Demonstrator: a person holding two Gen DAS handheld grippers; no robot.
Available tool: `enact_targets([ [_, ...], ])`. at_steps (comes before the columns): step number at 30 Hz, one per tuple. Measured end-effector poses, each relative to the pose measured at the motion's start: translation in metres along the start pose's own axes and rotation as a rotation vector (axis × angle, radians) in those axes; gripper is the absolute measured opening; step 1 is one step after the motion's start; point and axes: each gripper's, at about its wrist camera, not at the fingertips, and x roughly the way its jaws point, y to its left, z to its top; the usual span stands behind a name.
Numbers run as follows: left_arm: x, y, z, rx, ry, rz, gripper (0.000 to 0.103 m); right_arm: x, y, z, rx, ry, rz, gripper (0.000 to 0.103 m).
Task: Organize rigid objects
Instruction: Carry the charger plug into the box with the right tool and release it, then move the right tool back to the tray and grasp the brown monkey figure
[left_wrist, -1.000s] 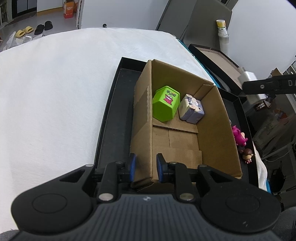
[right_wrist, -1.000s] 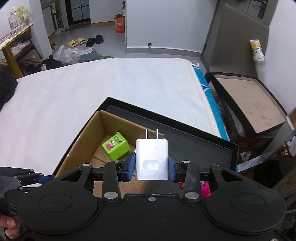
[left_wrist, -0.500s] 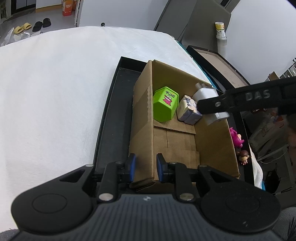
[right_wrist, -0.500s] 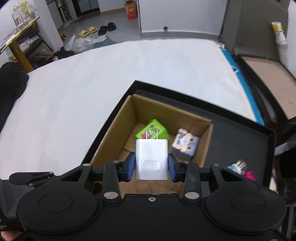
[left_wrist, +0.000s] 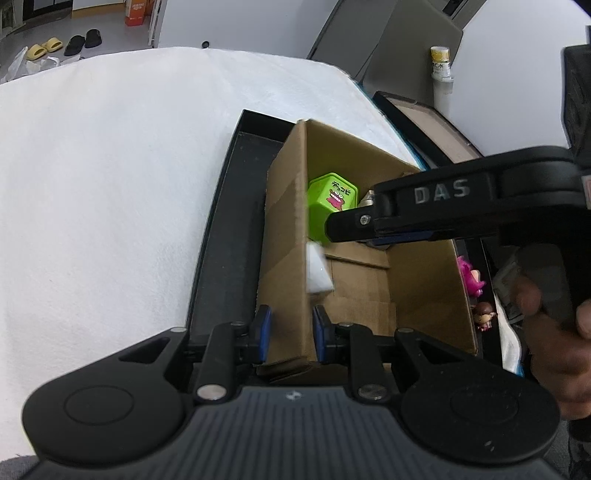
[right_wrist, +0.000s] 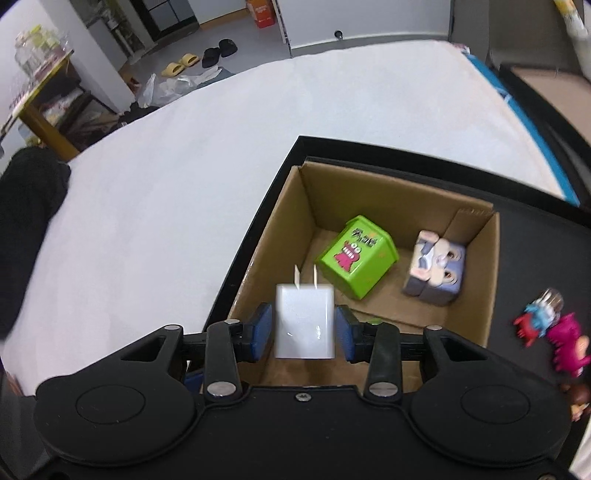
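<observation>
An open cardboard box (right_wrist: 399, 184) stands in a black tray (right_wrist: 535, 229). Inside it lie a green cartoon-printed box (right_wrist: 356, 258) and a grey-lilac cube toy (right_wrist: 436, 269). My left gripper (left_wrist: 291, 332) is shut on the box's near left wall (left_wrist: 284, 229). My right gripper (right_wrist: 304, 328) hovers over the box with its jaws opening. The white plug charger (right_wrist: 304, 325) shows between the pads with small gaps on both sides. In the left wrist view the charger (left_wrist: 317, 269) is a blur below the right gripper's fingers (left_wrist: 354, 225), loose inside the box.
Small figurines (right_wrist: 554, 332) lie in the tray to the right of the box. White cloth (left_wrist: 110, 184) covers the surface to the left. Another black-rimmed tray (left_wrist: 424, 122) and a bottle (left_wrist: 441, 66) stand beyond. A person's hand (left_wrist: 554, 332) holds the right gripper.
The right gripper came down over the box with the charger, then its jaws parted and the charger came free. The left gripper kept still on the box wall.
</observation>
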Motion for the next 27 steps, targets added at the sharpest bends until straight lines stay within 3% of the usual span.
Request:
enact_targets([
  [4, 0.002, -0.001, 0.001, 0.0, 0.003, 0.001, 0.021, -0.007, -0.002, -0.003, -0.008, -0.015, 0.013, 0.048],
  [7, 0.002, -0.002, 0.001, 0.004, 0.002, 0.006, 0.021, -0.02, -0.009, -0.005, -0.011, -0.043, 0.009, 0.066],
  [14, 0.003, -0.004, 0.0, 0.014, 0.003, 0.018, 0.021, -0.048, -0.027, -0.012, -0.006, -0.101, -0.027, 0.088],
  [27, 0.004, -0.011, 0.0, 0.031, 0.006, 0.047, 0.021, -0.079, -0.072, -0.042, 0.034, -0.145, -0.138, 0.093],
])
